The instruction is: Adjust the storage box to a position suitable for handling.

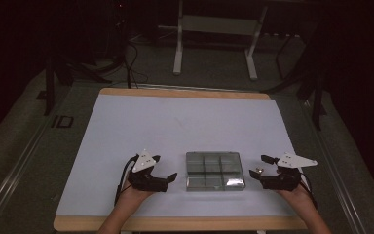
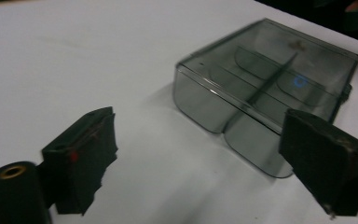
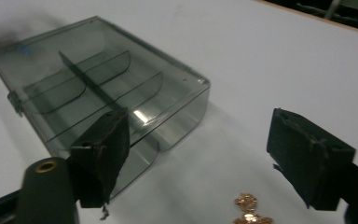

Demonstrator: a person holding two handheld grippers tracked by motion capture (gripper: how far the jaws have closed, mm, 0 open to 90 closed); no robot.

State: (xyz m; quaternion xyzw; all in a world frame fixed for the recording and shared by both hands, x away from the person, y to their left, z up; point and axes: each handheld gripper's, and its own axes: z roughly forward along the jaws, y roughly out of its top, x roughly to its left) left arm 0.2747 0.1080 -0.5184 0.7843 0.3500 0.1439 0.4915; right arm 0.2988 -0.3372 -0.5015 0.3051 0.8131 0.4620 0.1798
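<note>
A smoky clear plastic box (image 1: 215, 170) with inner dividers and a closed lid lies on the white table near the front edge. My left gripper (image 1: 165, 168) sits just left of it, open, jaws pointing at the box with nothing between them. In the left gripper view the box (image 2: 270, 79) lies ahead of the open left gripper (image 2: 200, 168). My right gripper (image 1: 259, 165) sits just right of the box, also open. In the right gripper view the box (image 3: 102, 79) is ahead and left of the open right gripper (image 3: 205, 158). A small golden trinket (image 3: 249, 207) lies on the table under it.
The white tabletop (image 1: 175, 122) has a wooden rim (image 1: 185, 92) and open surface behind the box. Past the far edge stands a white metal frame (image 1: 177, 48) on a dark floor with cables (image 1: 131, 58). The surroundings are dim.
</note>
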